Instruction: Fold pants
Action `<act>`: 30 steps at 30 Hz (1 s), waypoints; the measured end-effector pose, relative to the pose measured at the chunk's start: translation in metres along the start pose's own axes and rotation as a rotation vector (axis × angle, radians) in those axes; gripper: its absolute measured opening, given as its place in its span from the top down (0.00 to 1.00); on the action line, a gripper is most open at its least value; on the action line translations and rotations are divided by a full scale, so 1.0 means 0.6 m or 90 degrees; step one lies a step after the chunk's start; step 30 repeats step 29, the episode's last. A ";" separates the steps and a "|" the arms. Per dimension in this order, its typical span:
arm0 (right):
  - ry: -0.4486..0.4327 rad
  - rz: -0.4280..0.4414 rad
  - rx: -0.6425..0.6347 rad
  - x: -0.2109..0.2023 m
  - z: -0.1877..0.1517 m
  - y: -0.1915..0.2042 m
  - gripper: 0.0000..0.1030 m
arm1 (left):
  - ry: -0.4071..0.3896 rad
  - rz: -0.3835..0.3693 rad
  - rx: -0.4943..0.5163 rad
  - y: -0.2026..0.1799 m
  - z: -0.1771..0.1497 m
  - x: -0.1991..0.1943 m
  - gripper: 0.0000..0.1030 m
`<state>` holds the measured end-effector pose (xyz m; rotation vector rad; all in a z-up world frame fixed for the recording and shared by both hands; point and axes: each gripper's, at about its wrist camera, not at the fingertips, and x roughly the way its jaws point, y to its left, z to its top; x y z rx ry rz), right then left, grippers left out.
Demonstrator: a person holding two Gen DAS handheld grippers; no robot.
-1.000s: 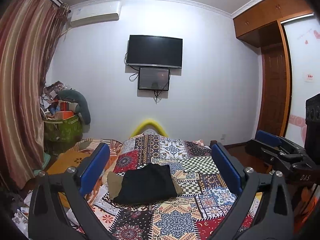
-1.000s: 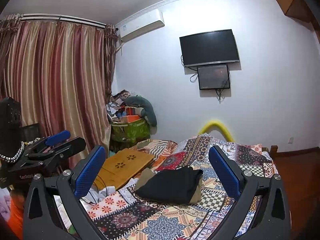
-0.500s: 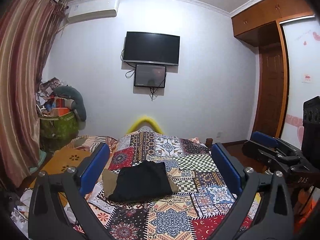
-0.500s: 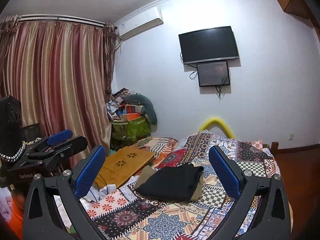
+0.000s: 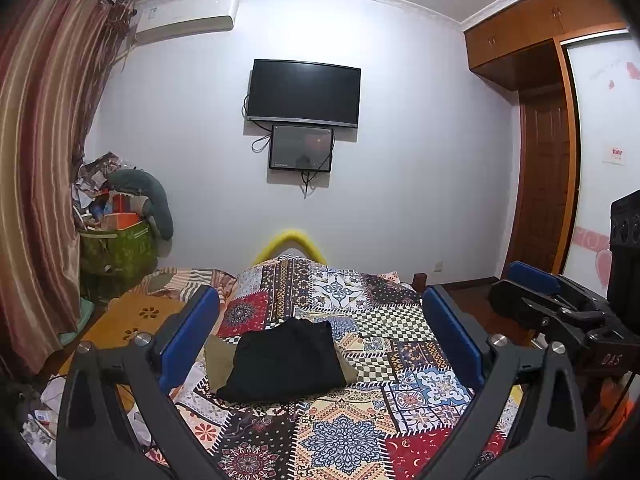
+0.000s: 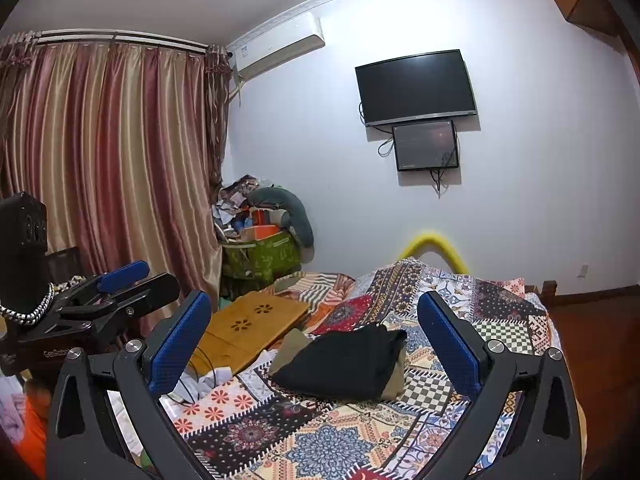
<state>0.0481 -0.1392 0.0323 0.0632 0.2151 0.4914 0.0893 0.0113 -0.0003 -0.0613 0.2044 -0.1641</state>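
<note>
Black pants (image 5: 286,362) lie folded in a compact stack on top of a khaki garment (image 5: 218,362) on the patchwork bedspread (image 5: 352,432). They also show in the right wrist view (image 6: 344,362). My left gripper (image 5: 320,340) is open and empty, held above the bed well short of the pants. My right gripper (image 6: 316,340) is open and empty too, likewise back from the stack. Each gripper shows at the edge of the other's view, the right one (image 5: 560,312) and the left one (image 6: 104,300).
A wooden lap desk (image 6: 248,330) lies on the bed's left side beside cables and papers. A green bin (image 5: 116,254) piled with clutter stands by the curtain. A TV (image 5: 304,94) hangs on the far wall. A wardrobe and door are at the right.
Both grippers have drawn back and tilted slightly upward from the bed. The folded pants have not moved. Both stay open.
</note>
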 end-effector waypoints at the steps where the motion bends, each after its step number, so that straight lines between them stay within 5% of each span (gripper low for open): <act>1: 0.000 0.000 0.000 0.000 0.000 0.000 0.00 | 0.000 0.000 -0.001 0.001 0.000 0.000 0.01; 30: 0.007 -0.003 0.002 0.003 -0.001 -0.006 0.00 | 0.017 -0.013 -0.011 0.014 -0.007 0.013 0.00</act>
